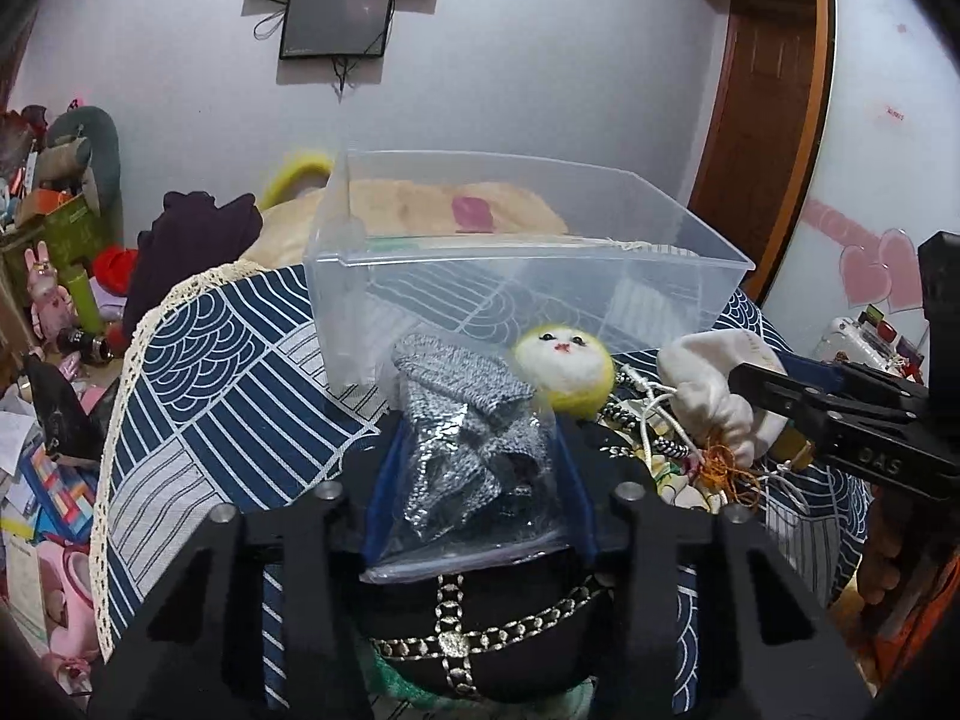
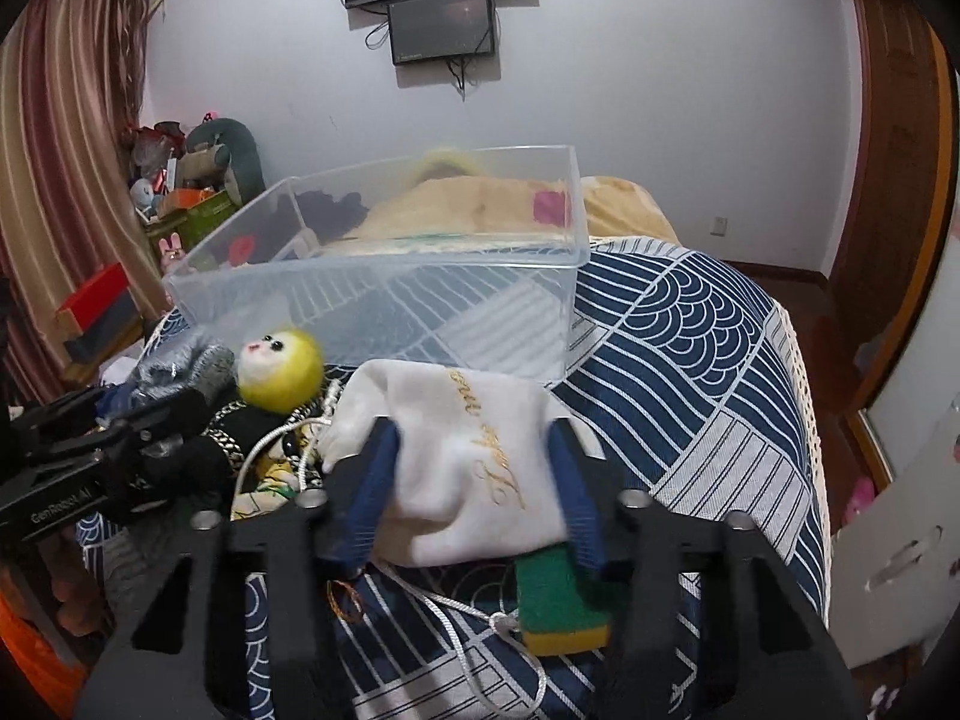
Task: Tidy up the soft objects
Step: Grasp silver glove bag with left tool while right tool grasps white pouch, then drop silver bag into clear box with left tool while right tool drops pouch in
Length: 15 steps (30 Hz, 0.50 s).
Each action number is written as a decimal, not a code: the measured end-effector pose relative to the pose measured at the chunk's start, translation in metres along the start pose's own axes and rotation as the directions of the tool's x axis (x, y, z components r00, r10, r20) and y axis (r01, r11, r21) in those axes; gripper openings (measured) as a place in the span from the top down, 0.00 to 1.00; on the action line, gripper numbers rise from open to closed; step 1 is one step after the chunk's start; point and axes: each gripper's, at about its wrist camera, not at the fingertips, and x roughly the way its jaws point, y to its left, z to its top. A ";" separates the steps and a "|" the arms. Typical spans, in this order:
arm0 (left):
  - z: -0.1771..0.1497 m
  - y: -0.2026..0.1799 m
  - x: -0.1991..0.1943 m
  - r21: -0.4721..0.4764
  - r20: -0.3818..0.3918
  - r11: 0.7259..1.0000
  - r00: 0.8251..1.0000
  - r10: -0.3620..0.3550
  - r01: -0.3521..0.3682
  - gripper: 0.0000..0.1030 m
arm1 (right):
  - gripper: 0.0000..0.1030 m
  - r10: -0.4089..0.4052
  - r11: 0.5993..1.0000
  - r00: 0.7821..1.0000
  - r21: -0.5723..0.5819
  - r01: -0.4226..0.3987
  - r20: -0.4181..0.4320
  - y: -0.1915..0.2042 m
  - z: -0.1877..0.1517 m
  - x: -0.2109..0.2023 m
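Observation:
A clear plastic bin [image 1: 528,276] [image 2: 384,282] stands on the blue patterned bedspread [image 1: 228,396] [image 2: 690,360]. My left gripper [image 1: 474,450] is shut on a clear bag of grey knit fabric [image 1: 462,444], held in front of the bin. My right gripper [image 2: 474,462] is shut on a white drawstring pouch [image 2: 474,450] [image 1: 714,396]. A yellow-haired doll head [image 1: 564,372] [image 2: 282,366] lies between them. A green and yellow sponge [image 2: 558,606] lies under the pouch. A black item with gold chain trim [image 1: 468,630] lies below my left gripper.
White cords [image 2: 480,624] and an orange thread tangle [image 1: 720,462] lie on the bedspread. A beige blanket [image 2: 480,204] lies behind the bin. Cluttered toys and boxes [image 1: 54,240] stand at the left. A wooden door [image 1: 756,120] is at the right.

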 end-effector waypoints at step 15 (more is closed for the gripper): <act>0.018 0.017 -0.045 -0.021 0.119 1.000 0.993 0.015 -0.012 0.68 | 0.91 -0.008 1.000 0.995 -0.010 0.009 0.098 0.000 0.007 -0.027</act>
